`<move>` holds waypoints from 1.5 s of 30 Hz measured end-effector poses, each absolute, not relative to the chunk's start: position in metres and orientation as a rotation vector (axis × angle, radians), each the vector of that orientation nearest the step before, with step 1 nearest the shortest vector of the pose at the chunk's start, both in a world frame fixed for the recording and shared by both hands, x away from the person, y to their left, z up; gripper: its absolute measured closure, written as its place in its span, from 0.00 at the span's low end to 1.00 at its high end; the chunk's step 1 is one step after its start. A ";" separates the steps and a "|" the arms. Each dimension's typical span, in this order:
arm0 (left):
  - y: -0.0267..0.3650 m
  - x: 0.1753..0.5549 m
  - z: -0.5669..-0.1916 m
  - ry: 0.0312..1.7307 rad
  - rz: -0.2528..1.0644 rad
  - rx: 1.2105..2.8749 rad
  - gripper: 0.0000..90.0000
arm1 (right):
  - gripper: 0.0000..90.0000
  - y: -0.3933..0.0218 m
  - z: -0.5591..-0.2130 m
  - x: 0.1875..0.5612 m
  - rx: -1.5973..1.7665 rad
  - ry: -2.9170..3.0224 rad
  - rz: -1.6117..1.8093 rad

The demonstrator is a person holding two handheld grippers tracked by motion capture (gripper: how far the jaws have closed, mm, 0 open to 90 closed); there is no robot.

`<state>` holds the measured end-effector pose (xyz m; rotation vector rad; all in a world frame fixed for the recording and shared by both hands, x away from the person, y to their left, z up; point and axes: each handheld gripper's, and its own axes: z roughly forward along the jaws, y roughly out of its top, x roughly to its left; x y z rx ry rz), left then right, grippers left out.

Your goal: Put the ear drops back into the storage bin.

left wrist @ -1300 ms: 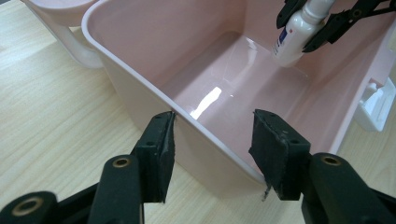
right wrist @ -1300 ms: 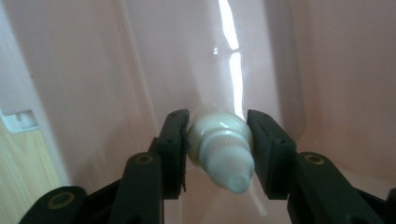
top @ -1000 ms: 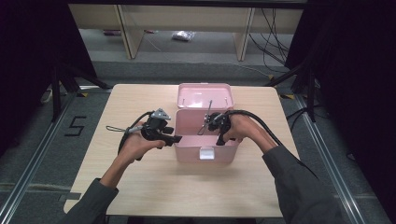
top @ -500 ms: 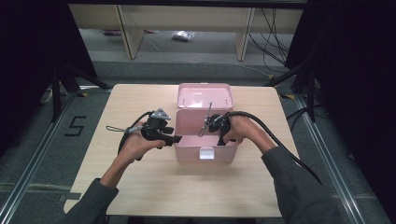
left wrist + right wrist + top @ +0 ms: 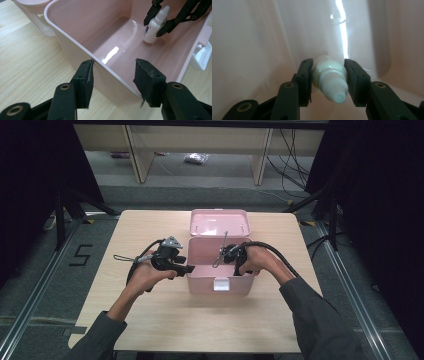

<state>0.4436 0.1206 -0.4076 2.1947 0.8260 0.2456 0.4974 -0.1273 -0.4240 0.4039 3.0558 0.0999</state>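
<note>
An open pink plastic box (image 5: pixel 220 285) stands at the table's middle, its lid (image 5: pixel 219 222) tipped back. A small white dropper bottle (image 5: pixel 151 30) stands upright on the box floor near the far corner. My right gripper (image 5: pixel 328 75) reaches down into the box and is shut on the bottle (image 5: pixel 329 82), one pad on each side just below the cap. My left gripper (image 5: pixel 114 72) straddles the box's left wall (image 5: pixel 75 50): one jaw is outside against the rim, the other inside with a gap, so it stands open. In the high view the left gripper (image 5: pixel 187 268) is at the box's left edge and the right gripper (image 5: pixel 220 260) is over its inside.
The box has a white latch (image 5: pixel 220 284) on its front wall. The wooden table (image 5: pixel 150 320) has bare room on all sides of the box. Black drapes and shelf legs stand beyond the far edge.
</note>
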 end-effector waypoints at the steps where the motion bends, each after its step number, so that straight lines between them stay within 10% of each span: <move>1: 0.120 0.444 -0.408 0.824 0.239 2.187 0.54 | 0.67 -0.129 -0.426 0.498 0.404 3.068 0.109; 25: 0.119 0.443 -0.408 0.824 0.245 2.196 0.54 | 0.66 -0.131 -0.434 0.500 0.372 3.090 0.117; 34: 0.119 0.443 -0.408 0.822 0.246 2.197 0.54 | 0.43 -0.136 -0.410 0.497 0.521 3.003 0.280; 45: 0.118 0.443 -0.409 0.823 0.231 2.193 0.51 | 0.40 -0.160 -0.369 0.492 0.533 2.958 0.527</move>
